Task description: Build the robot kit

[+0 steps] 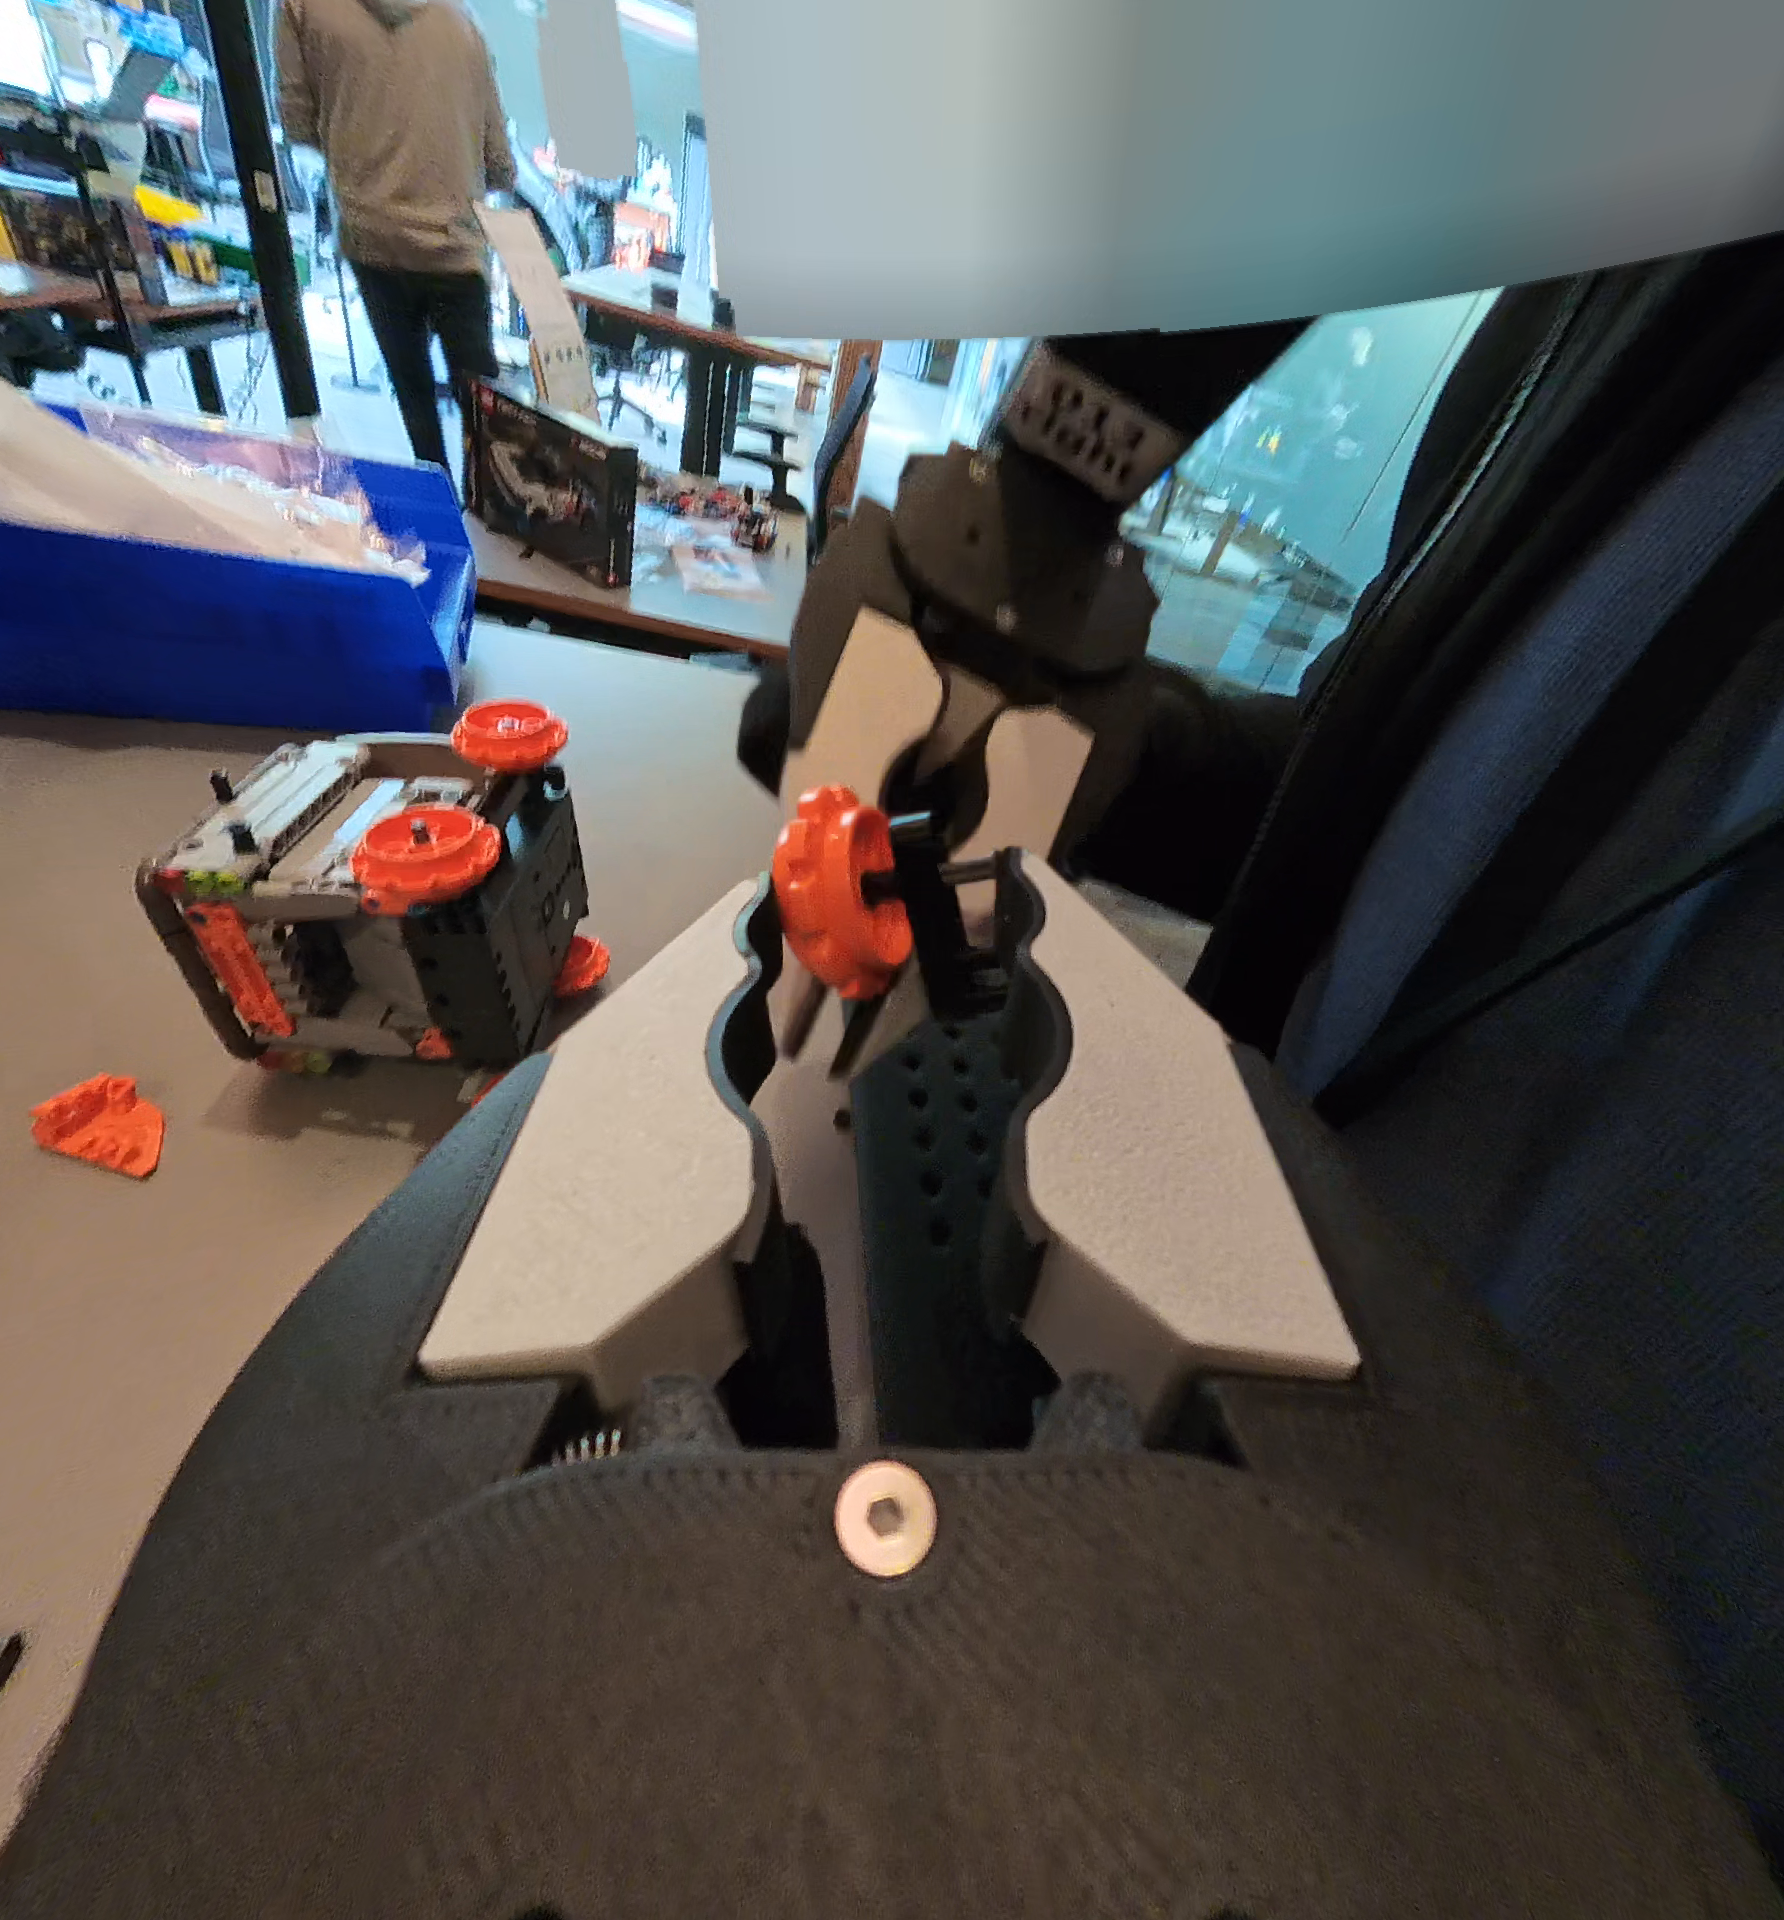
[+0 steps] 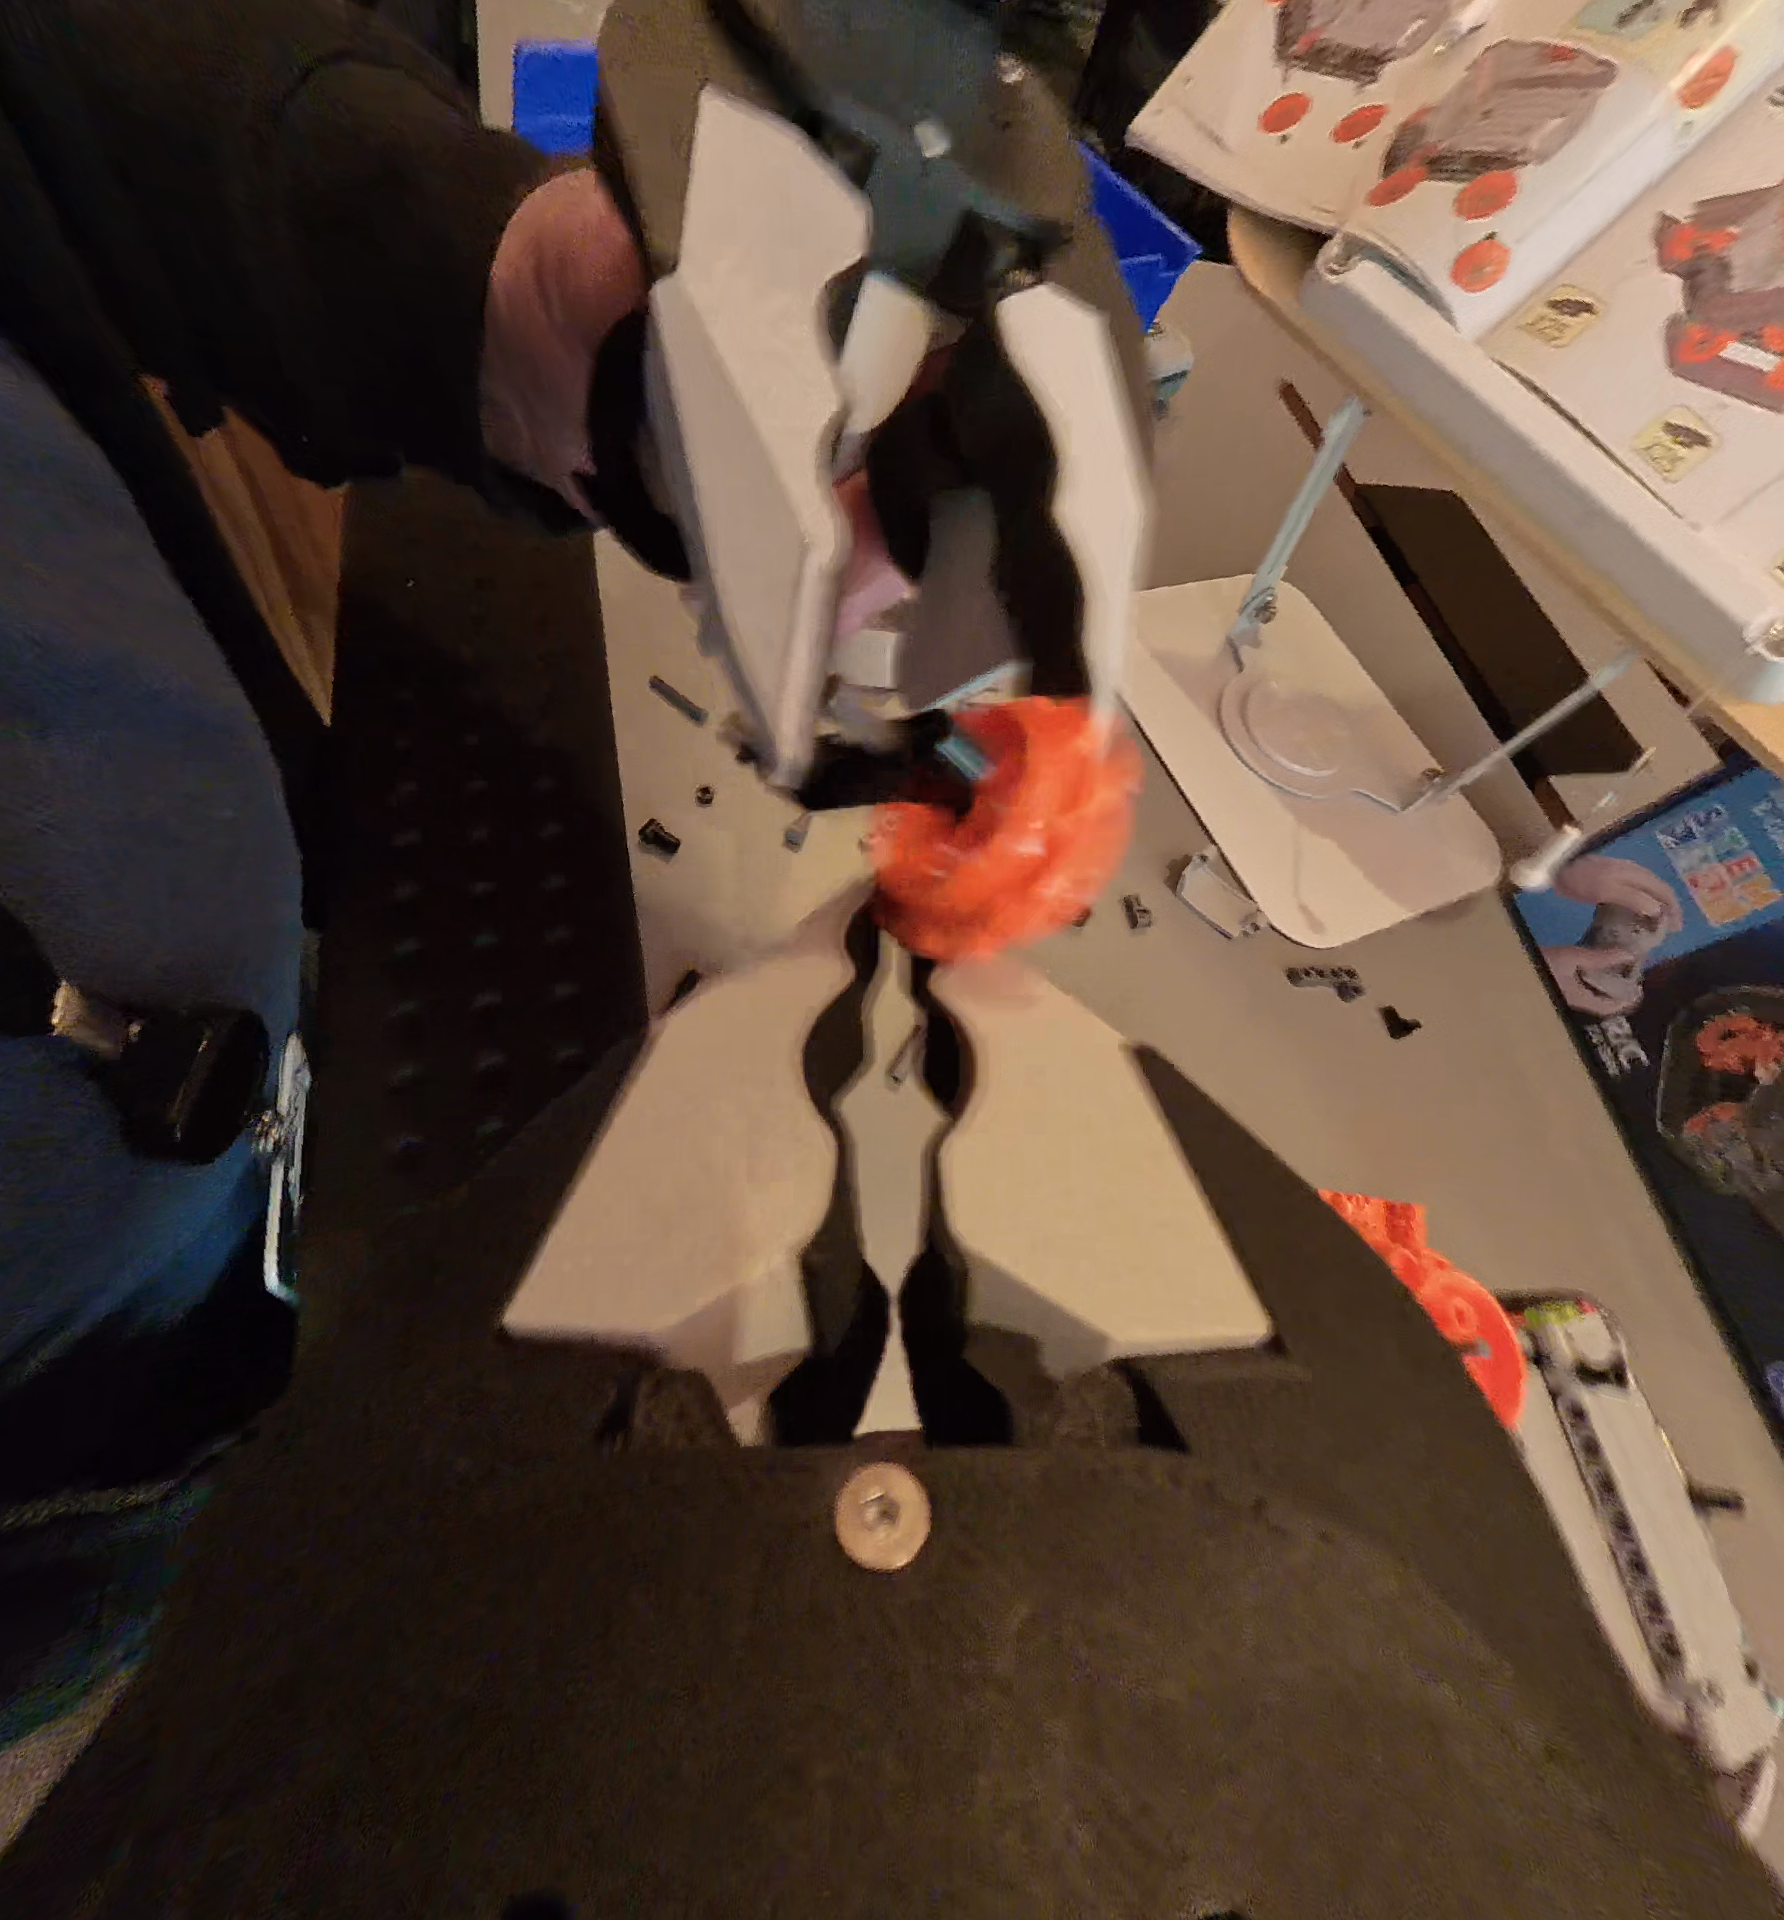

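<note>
The left claw [image 1: 883, 935] grips a black pin assembly carrying an orange wheel [image 1: 841, 894] just past its tips, while the nearly closed right claw [image 2: 893, 935] meets it head-on above the tabletop [image 1: 88, 1299].

The left tool [image 1: 883, 935] has grainy matt beige plastic fingers [image 1: 639, 1164] on a ribbed, matt black printed body, with a shiny metal screw [image 1: 885, 1518] at centre. Between them, the orange wheel [image 1: 841, 891] is smooth glossy plastic. The desk [image 1: 57, 1299] at lower left looks smooth and matt. At right, blue cloth [image 1: 1594, 935] looks woven.
</note>
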A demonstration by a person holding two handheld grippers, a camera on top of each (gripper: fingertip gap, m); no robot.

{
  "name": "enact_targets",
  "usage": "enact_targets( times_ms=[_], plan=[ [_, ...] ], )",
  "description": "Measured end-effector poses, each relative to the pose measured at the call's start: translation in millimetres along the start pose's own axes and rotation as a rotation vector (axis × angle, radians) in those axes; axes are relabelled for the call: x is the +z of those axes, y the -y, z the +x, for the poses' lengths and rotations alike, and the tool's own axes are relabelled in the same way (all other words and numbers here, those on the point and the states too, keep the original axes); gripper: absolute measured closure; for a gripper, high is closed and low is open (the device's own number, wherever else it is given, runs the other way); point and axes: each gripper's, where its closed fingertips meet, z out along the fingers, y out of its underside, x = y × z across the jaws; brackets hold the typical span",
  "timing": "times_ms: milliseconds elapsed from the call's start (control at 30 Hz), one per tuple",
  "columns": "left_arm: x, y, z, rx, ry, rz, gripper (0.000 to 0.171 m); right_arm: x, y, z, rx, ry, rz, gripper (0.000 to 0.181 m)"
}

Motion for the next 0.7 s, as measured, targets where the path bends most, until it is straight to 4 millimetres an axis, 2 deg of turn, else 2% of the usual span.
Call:
enact_targets(
  times_ms=[67, 133, 200, 233, 267, 333, 367, 433, 500, 633, 700],
  plan=[
    [3, 5, 1, 0.036, 0.009, -0.007, 0.13, 7, -1, -8, -0.047, 0.01, -0.024, 0.181],
    [-1, 12, -1, 0.005, 0.005, 0.024, 0.13, 5, 8, -6, -0.007, 0.016, 0.023, 0.181],
    [-3, 10, -6, 0.028, 0.039, -0.003, 0.13, 5, 4, -3, 0.031, 0.018, 0.0, 0.181],
    [-3, 6, -10, 0.029, 0.054, -0.016, 0.13, 5, 0, 0, 0.094, 0.031, -0.002, 0.166],
    [-3, 5, -11, 0.021, 0.053, -0.009, 0.13, 2, -4, 6, 0.165, 0.026, 0.007, 0.158],
    [-5, 7, -10, 0.014, 0.066, 0.021, 0.131, -9, -7, 13, 0.25, 0.023, 0.068, 0.156],
    [-6, 6, -12, 0.01, 0.074, 0.017, 0.13, -18, 1, 17, 0.298, 0.015, 0.151, 0.156],
    [-4, 1, -14, 0.021, 0.09, 0.002, 0.13, -33, 20, 21, 0.404, 0.043, 0.308, 0.142],
    [0, 0, -11, 0.019, 0.069, -0.006, 0.13, -35, 24, 22, 0.411, 0.031, 0.34, 0.159],
    [2, 2, -8, 0.043, 0.063, -0.007, 0.13, -36, 26, 20, 0.366, -0.012, 0.334, 0.161],
    [4, 3, -6, 0.054, 0.06, -0.013, 0.131, -37, 24, 20, 0.354, -0.037, 0.324, 0.168]
  ],
)
